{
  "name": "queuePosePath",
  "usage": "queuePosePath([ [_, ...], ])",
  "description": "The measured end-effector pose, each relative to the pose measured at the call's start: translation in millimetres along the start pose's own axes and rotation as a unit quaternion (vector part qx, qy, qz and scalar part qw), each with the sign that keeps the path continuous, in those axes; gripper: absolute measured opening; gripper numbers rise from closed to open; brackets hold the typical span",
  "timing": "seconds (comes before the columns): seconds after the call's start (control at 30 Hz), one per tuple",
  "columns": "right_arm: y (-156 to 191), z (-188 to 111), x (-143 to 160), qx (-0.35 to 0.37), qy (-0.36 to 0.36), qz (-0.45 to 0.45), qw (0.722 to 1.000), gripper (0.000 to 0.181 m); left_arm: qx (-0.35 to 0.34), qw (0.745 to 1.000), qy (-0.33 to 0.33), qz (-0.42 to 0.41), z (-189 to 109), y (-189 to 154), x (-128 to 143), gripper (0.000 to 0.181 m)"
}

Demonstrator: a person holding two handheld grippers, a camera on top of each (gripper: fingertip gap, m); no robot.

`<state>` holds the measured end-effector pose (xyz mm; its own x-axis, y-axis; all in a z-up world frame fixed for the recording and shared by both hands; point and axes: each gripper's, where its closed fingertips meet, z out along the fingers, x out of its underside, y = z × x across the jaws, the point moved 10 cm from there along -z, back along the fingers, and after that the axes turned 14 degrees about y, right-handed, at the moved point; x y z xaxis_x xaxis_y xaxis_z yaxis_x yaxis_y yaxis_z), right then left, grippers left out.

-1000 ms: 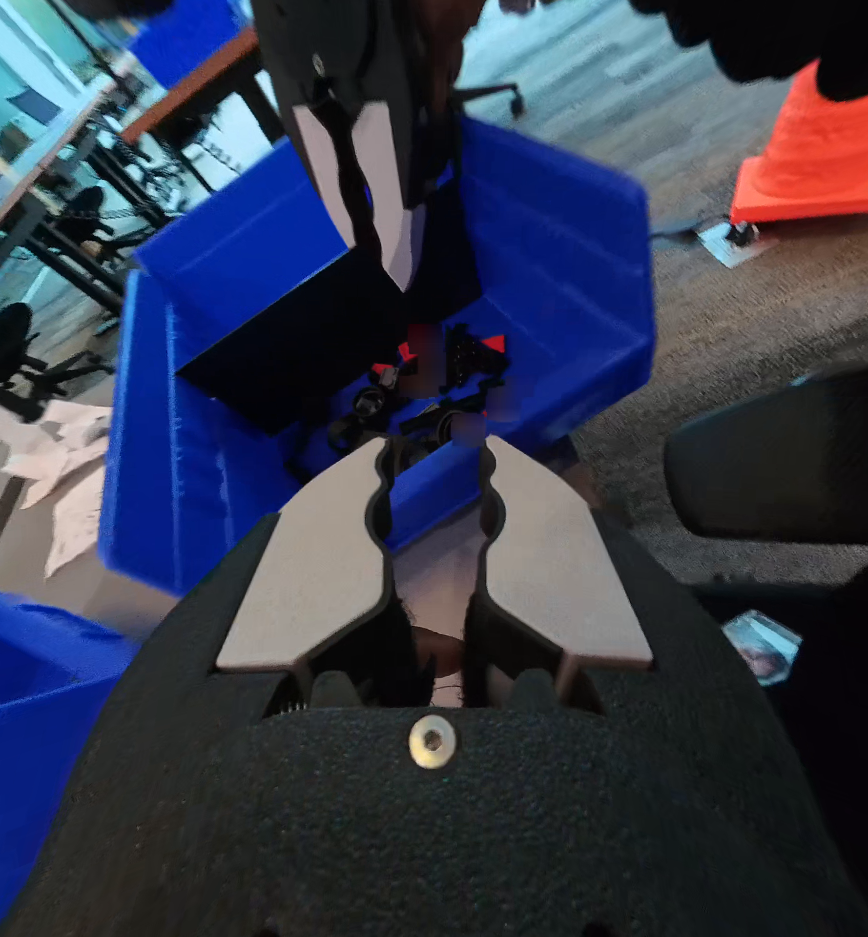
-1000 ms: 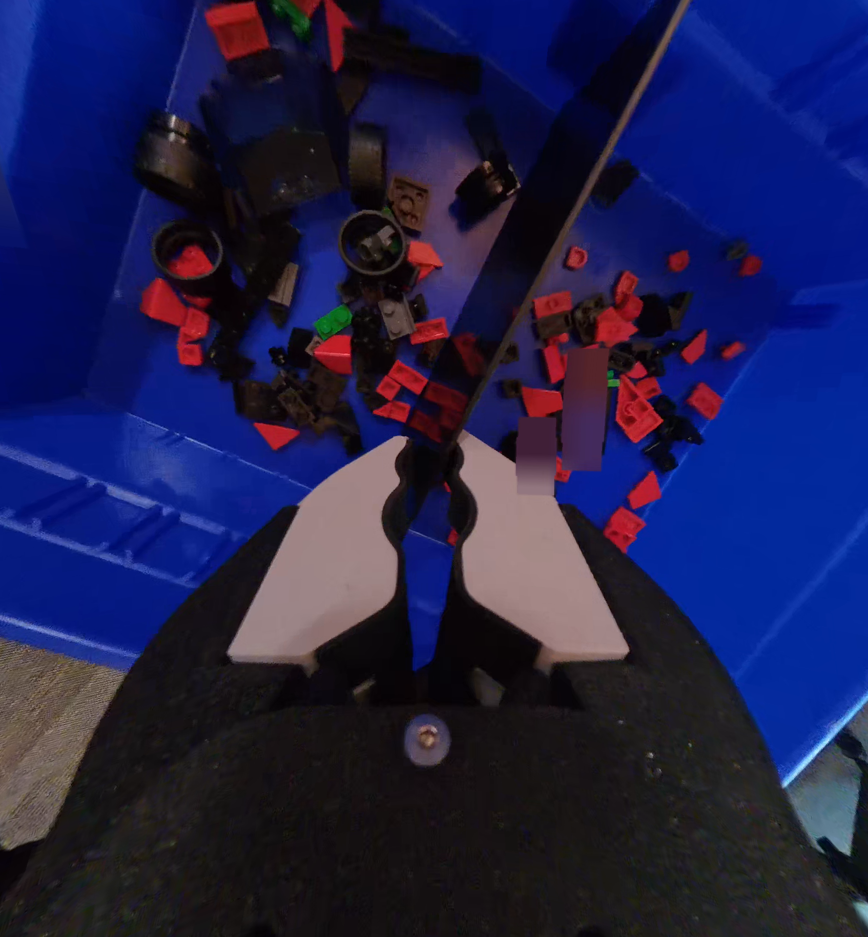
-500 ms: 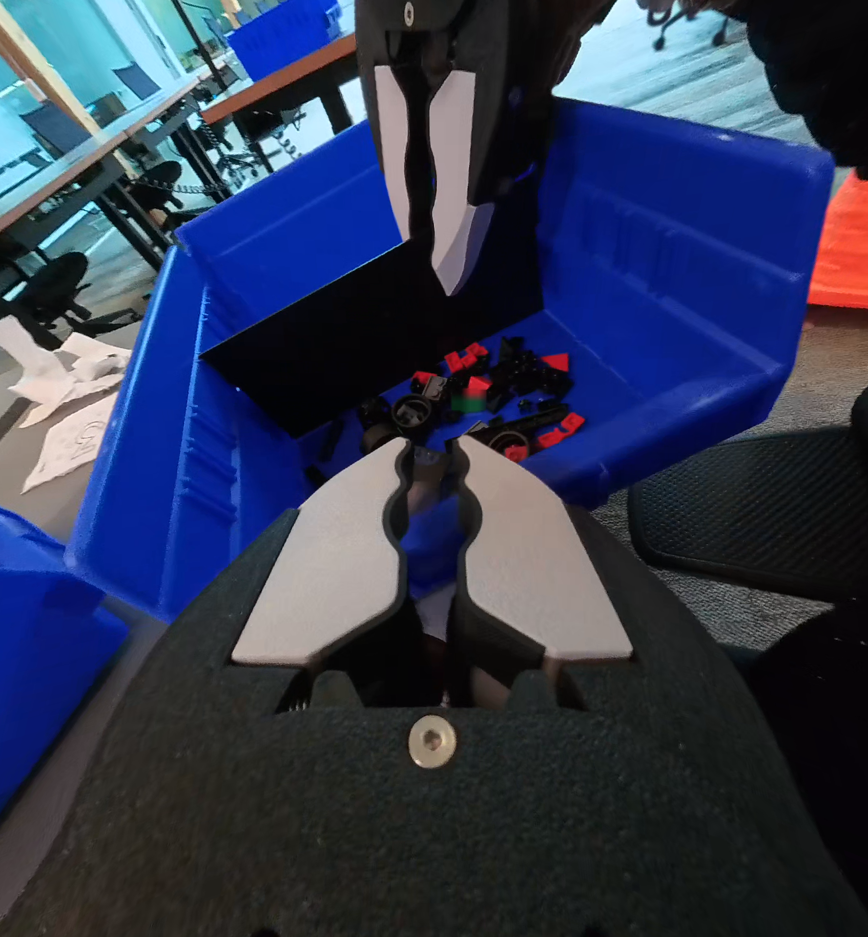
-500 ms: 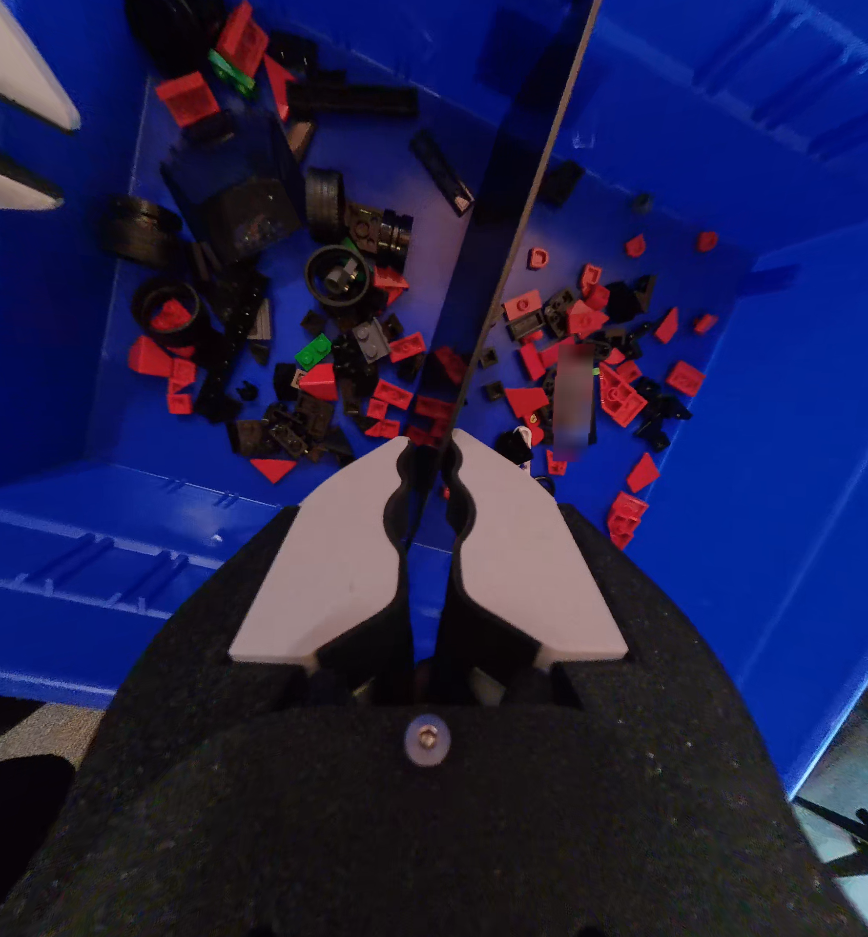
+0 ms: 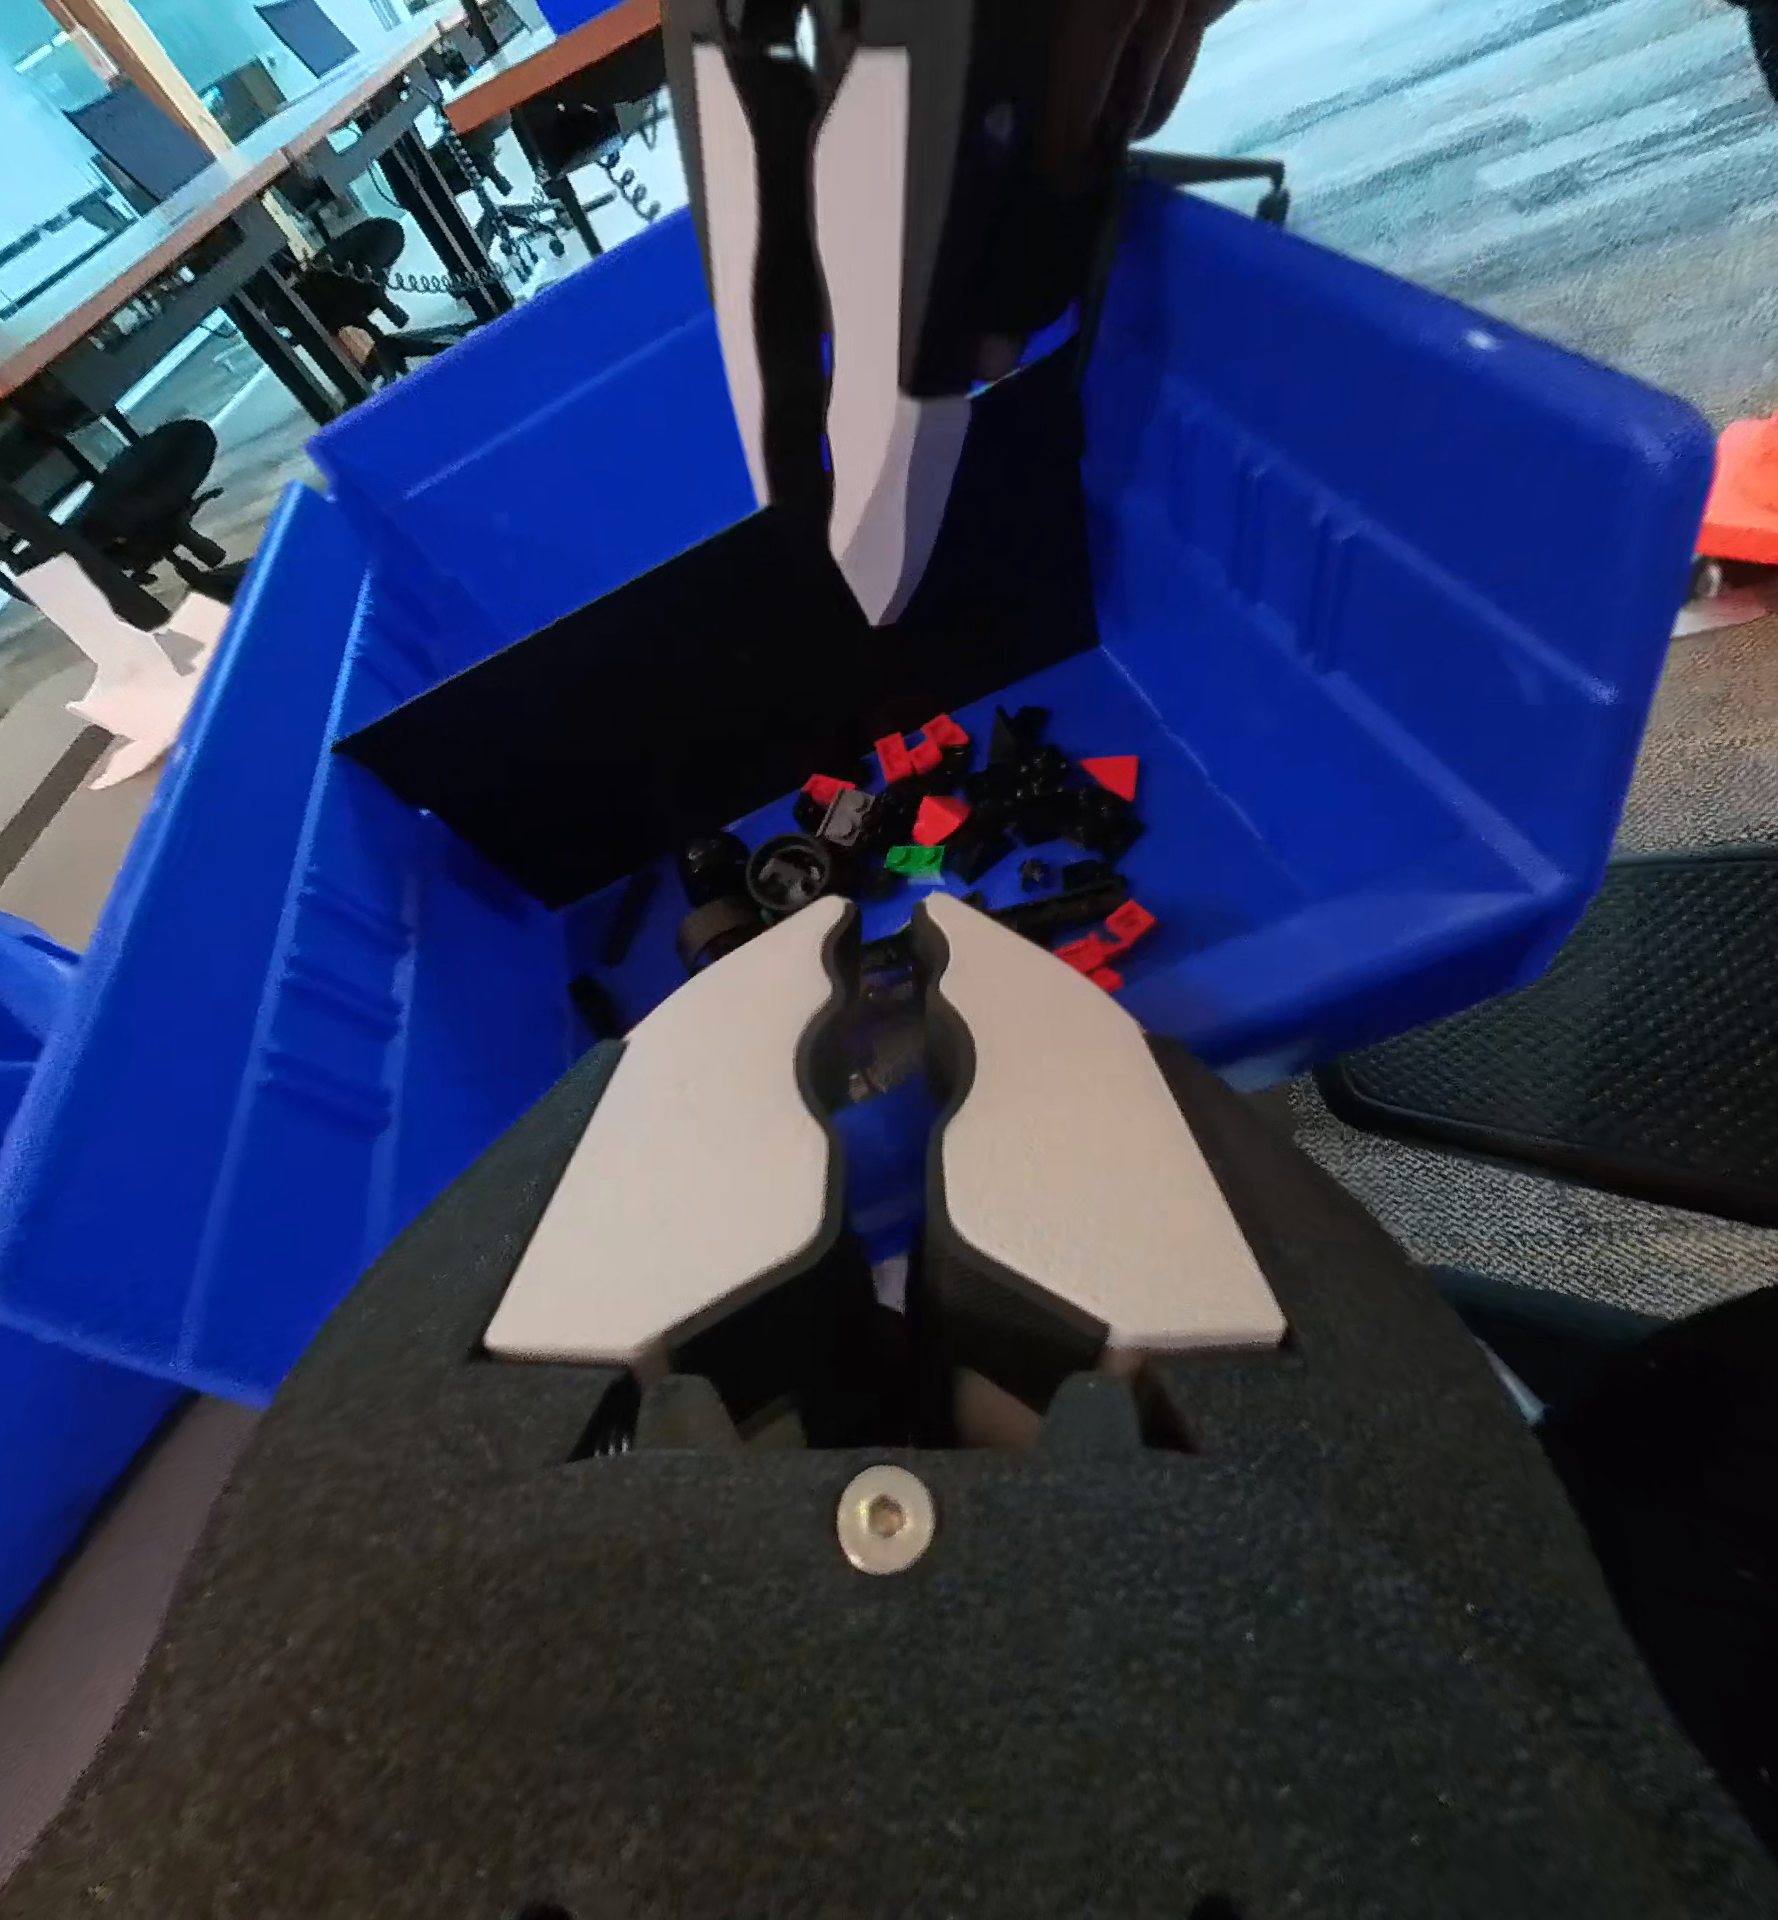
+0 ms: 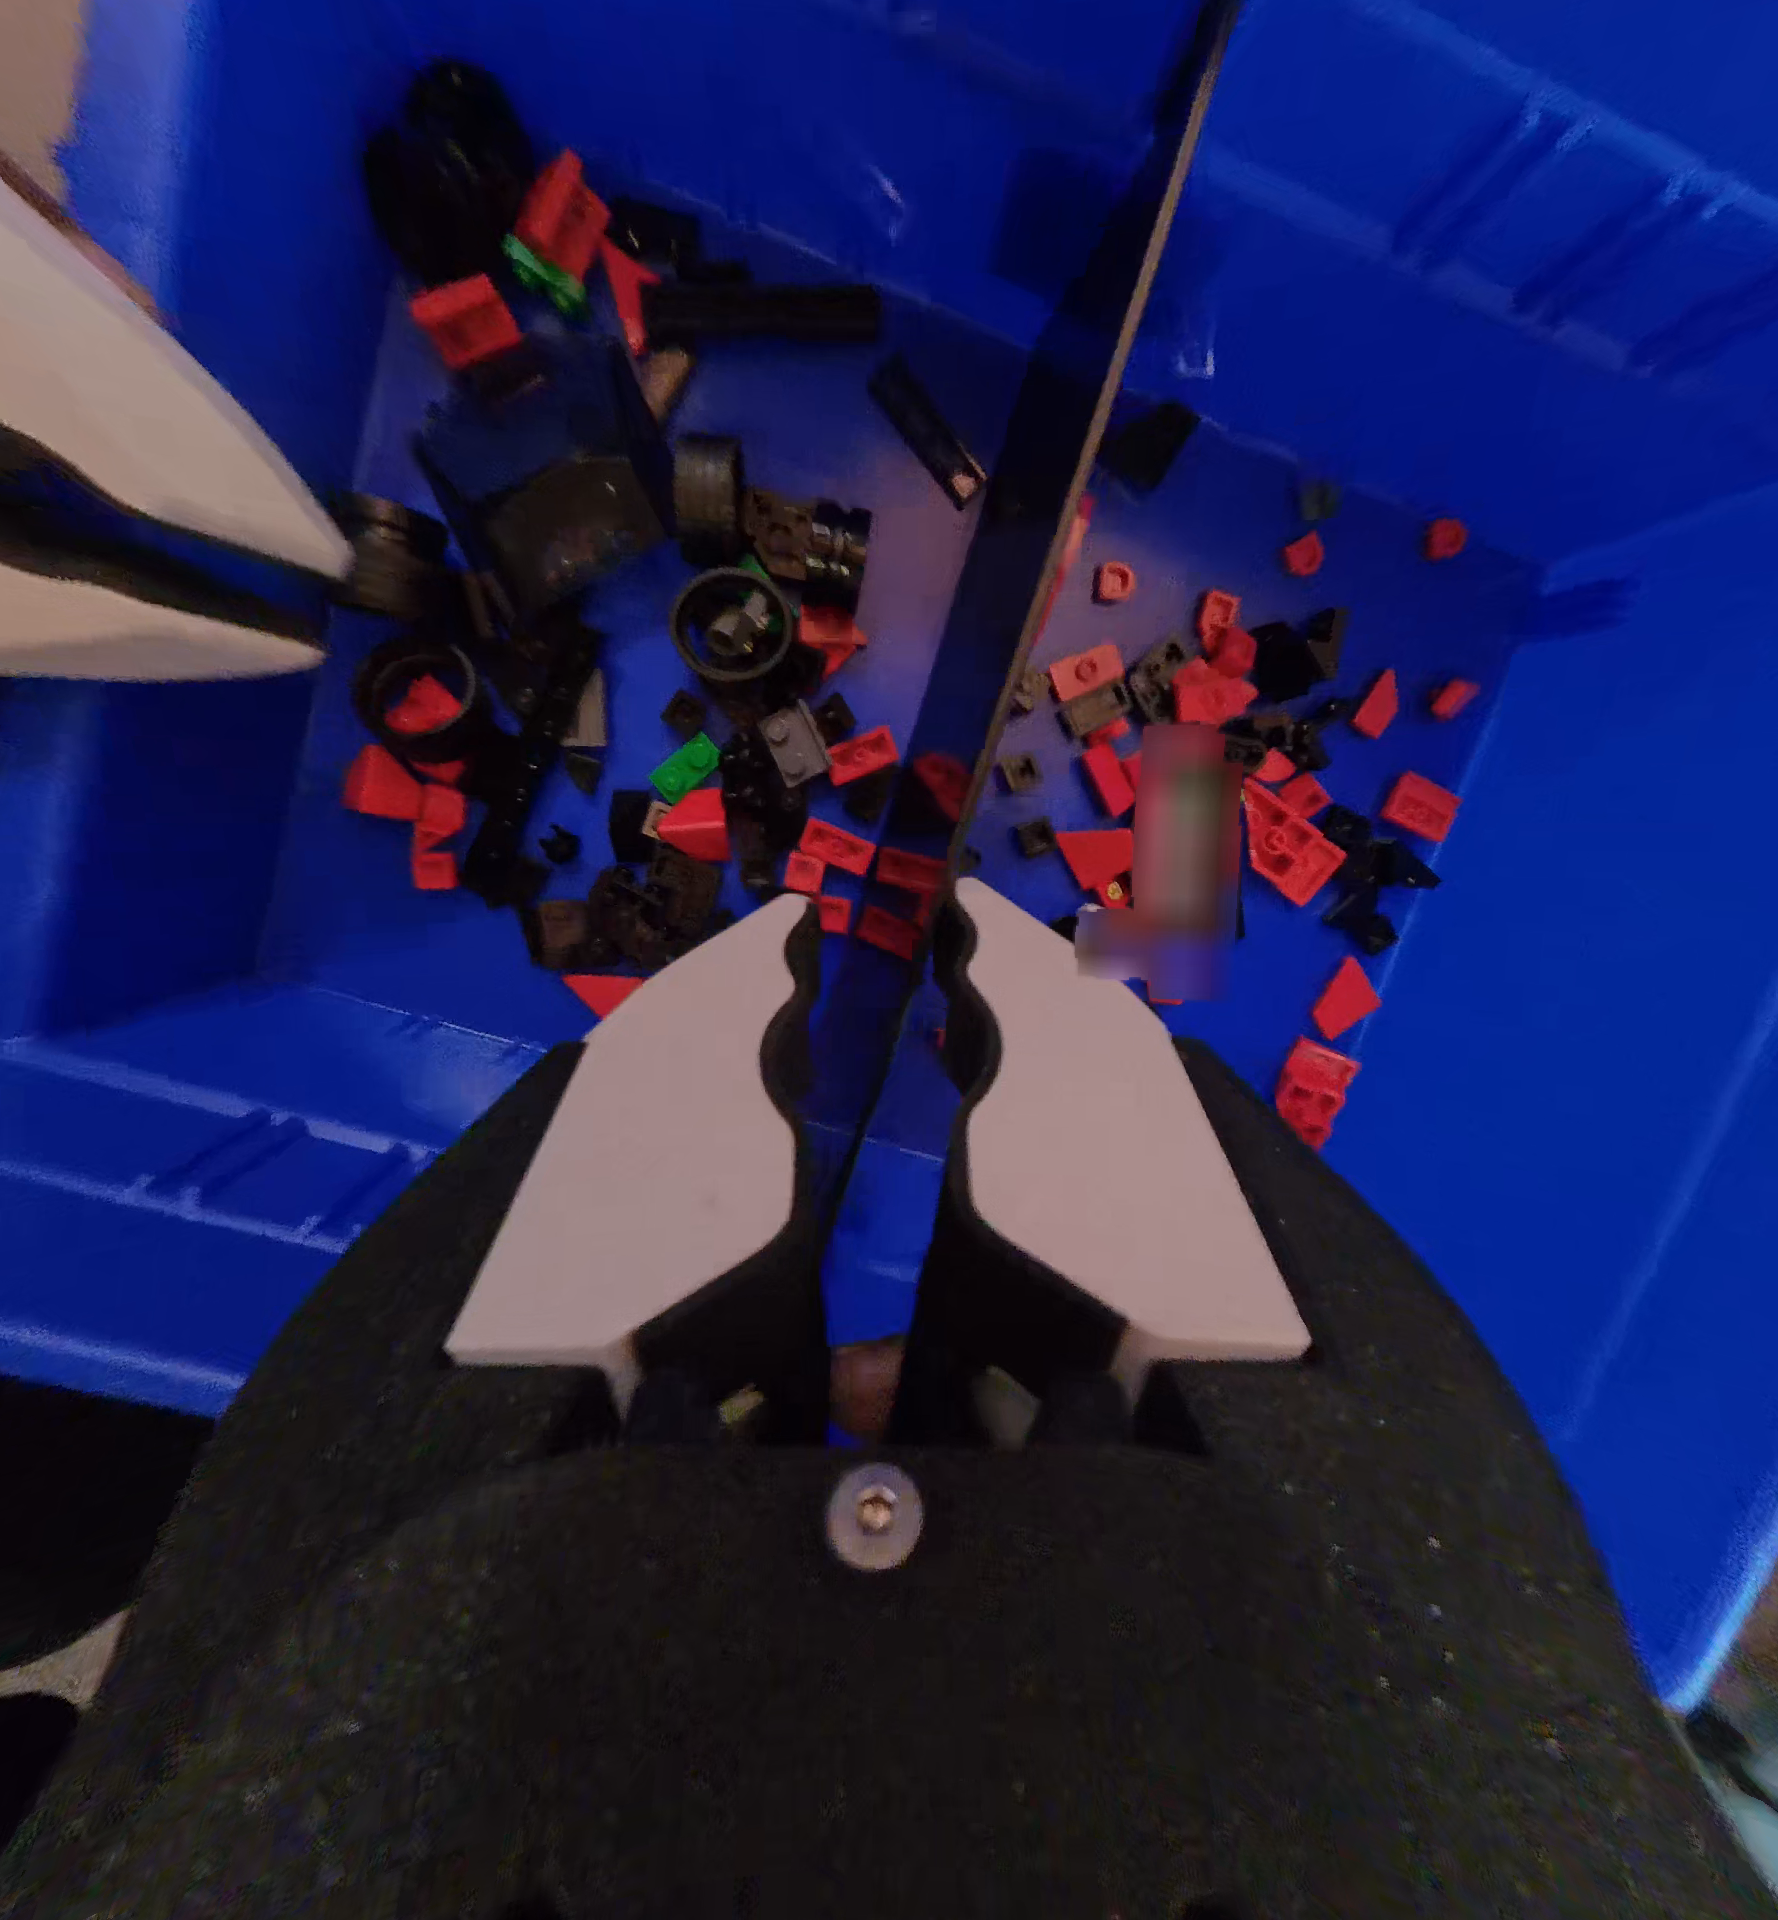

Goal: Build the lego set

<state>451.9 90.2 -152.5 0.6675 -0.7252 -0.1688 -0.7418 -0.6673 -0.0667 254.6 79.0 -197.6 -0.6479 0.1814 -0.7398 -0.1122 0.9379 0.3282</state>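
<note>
Left wrist view: low, oblique, from outside near wall of blue bin, facing forward and slightly down; office desks beyond at 11 o'clock. Right wrist view: close, directly above bin, facing steeply down onto brick pile. Shared: bin floor, black divider, bricks. Left gripper enters right view at 9 o'clock; right gripper enters left view at 12 o'clock.

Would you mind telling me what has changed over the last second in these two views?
The left gripper has advanced over the blue bin's near wall toward the loose bricks, its fingers narrowing; its tips now show in the right wrist view. The right gripper stays clamped on the black divider; the bricks lie as before.
</note>
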Motion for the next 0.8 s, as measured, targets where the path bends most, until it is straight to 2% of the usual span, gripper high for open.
queuePosePath([
  [0.13, -7.6, -24.4, -2.6, -0.059, -0.14, 0.023, 0.988, 0.027, 0.001, 1.0, 0.008, -0.008, -4.0, 0.7, 0.9, 0.01],
  [0.2, -17.5, -45.3, 2.4, -0.053, -0.213, 0.027, 0.975, 0.025, -0.001, 1.0, 0.001, -0.012, -4.6, 0.2, 2.0, 0.011],
  [0.27, -29.9, -59.8, 9.4, -0.035, -0.246, 0.01, 0.969, 0.025, 0.0, 1.0, -0.002, -0.018, -4.9, -0.9, 3.1, 0.01],
  [0.4, -56.2, -66.0, 11.6, 0.016, -0.197, -0.076, 0.977, 0.03, 0.006, 1.0, -0.014, -0.024, -4.3, -1.9, 5.6, 0.011],
  [0.57, -69.7, -57.8, -7.9, 0.048, -0.084, -0.194, 0.976, 0.039, 0.018, 1.0, -0.002, -0.01, -2.3, 0.5, 3.9, 0.017],
  [0.7, -72.7, -45.6, -22.7, 0.061, -0.037, -0.195, 0.978, 0.038, 0.018, 1.0, -0.005, -0.007, -2.6, 0.0, 3.9, 0.016],
  [0.8, -81.7, -44.6, -23.5, 0.127, -0.035, -0.133, 0.982, 0.037, 0.006, 1.0, -0.016, -0.004, -4.4, -2.3, 6.5, 0.014],
])
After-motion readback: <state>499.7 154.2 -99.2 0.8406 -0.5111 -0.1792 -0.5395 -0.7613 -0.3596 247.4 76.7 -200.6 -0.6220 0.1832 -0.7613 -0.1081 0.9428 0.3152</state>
